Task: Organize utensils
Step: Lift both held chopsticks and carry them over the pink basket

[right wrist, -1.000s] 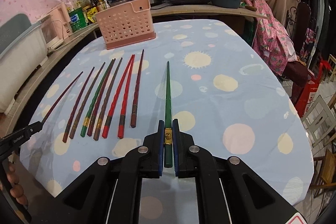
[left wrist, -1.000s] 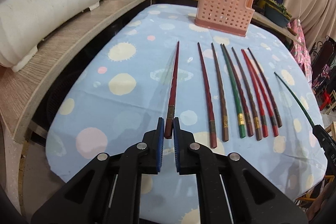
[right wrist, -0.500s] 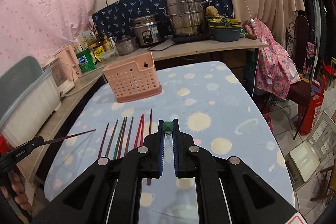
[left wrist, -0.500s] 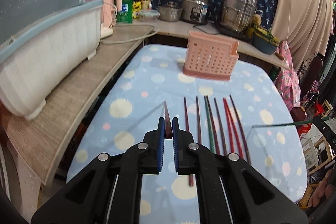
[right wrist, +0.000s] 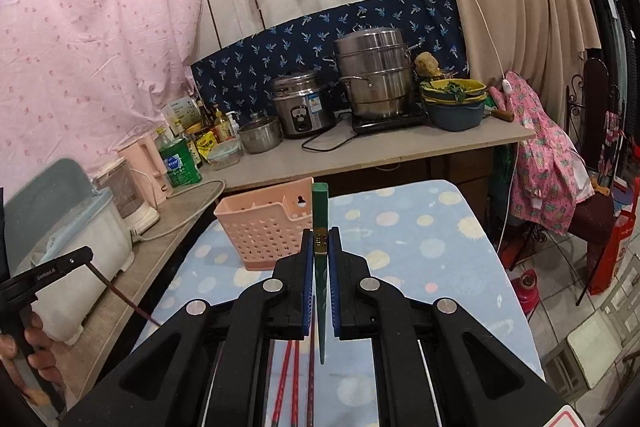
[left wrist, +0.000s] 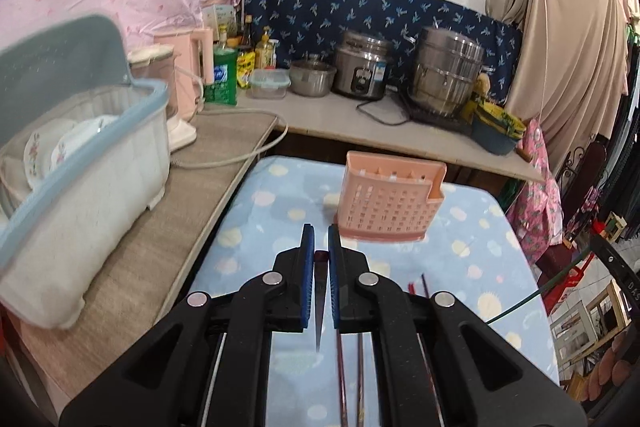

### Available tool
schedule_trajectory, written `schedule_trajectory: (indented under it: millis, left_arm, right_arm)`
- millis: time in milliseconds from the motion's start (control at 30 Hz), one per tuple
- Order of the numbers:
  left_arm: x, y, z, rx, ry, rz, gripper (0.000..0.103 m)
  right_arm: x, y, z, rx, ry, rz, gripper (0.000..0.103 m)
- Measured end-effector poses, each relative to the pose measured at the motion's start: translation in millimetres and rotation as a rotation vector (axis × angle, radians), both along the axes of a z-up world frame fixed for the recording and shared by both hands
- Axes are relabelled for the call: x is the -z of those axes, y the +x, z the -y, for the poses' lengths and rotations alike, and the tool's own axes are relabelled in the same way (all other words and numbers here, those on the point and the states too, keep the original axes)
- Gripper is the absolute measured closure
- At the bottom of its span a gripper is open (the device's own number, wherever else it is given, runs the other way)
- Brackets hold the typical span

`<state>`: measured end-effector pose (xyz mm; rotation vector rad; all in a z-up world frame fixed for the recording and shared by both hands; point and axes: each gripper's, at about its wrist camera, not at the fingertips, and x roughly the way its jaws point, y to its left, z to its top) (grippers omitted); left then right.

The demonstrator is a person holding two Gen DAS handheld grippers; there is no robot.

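My left gripper [left wrist: 321, 239] is shut on a dark red chopstick [left wrist: 319, 311], held above the table with its thin tip pointing back and down. My right gripper [right wrist: 320, 241] is shut on a green chopstick [right wrist: 320, 211] with a gold band, thick end up, tip hanging down. The pink perforated utensil holder [left wrist: 388, 203] stands on the table ahead of both grippers; it also shows in the right wrist view [right wrist: 266, 227]. Several chopsticks [right wrist: 294, 383] lie on the table below, partly hidden by the grippers.
The table has a blue spotted cloth [left wrist: 472, 251]. A white dish rack with plates [left wrist: 80, 179] sits on the left counter. Pots and a rice cooker [left wrist: 366, 71] stand on the back counter. Chairs and clothes are to the right [right wrist: 552, 167].
Both grippers have lifted their chopsticks off the table and tilted upward, so the chopsticks now hang tip-down and the view shows the room and the pink holder ahead.
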<state>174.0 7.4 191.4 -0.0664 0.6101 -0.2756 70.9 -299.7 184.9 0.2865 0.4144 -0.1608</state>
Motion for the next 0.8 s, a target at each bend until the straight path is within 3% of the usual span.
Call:
schedule_trajectory:
  millis: [467,633,800]
  left_arm:
    - [-119,79,43,-0.029,-0.124,0.254,0.096]
    - [-126,121,63,-0.034,-0.141,0.28,0.096]
    - [-109,160,79,-0.034,-0.112,0.259,0.096]
  right_arm:
    - [-65,131,25,-0.027,0.046,0.118,0.096]
    - [-65,174,29,-0.031,0.054,0.108,0.096]
    - [-51,210,32,-0.044,0.048,0.07,0.096]
